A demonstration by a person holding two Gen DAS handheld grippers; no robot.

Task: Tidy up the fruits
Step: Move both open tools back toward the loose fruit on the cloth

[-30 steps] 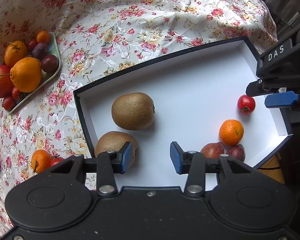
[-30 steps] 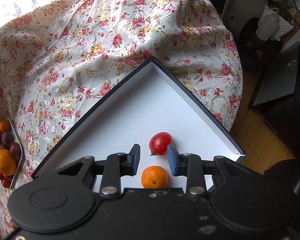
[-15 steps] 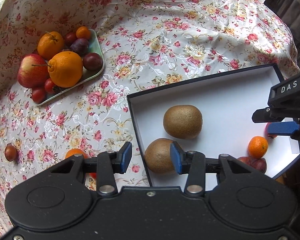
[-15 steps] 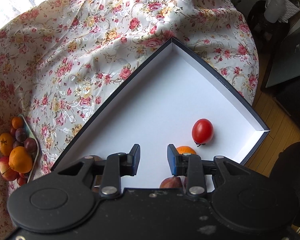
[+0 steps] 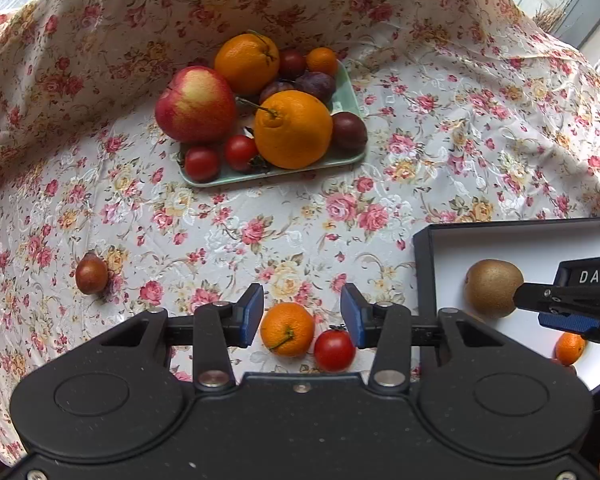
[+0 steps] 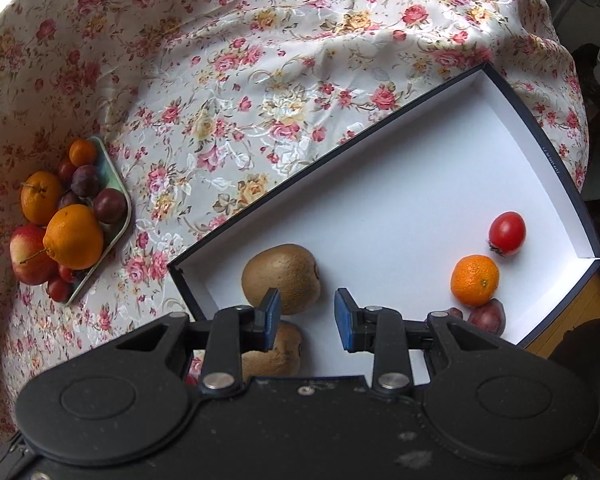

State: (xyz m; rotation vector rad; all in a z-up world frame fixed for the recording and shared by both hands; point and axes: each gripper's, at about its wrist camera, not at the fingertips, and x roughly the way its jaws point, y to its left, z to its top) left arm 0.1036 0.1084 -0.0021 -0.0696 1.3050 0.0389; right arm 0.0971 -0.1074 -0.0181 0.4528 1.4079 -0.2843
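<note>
Left wrist view: left gripper (image 5: 302,316) is being held unclenched, nothing grasped; small orange (image 5: 287,329) & cherry tomato (image 5: 334,350) are lying on the cloth betw. its pads. Fruit tray (image 5: 352,96) is sitting far ahead.

Right wrist view: right gripper (image 6: 307,314) is being held apart over the box (image 6: 536,136), empty; kiwi (image 6: 281,278) is lying just ahead-left, possibly not touching the pad; tomato (image 6: 507,233) & mandarin (image 6: 475,280) are lying off to the right.

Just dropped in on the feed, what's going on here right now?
A person with a gripper in each hand is sorting fruit into a white box. Both grippers are open and hold nothing. The left gripper hangs above a mandarin and cherry tomato loose on the floral cloth; the right gripper is over the box by two kiwis. The green tray holds more fruit.
</note>
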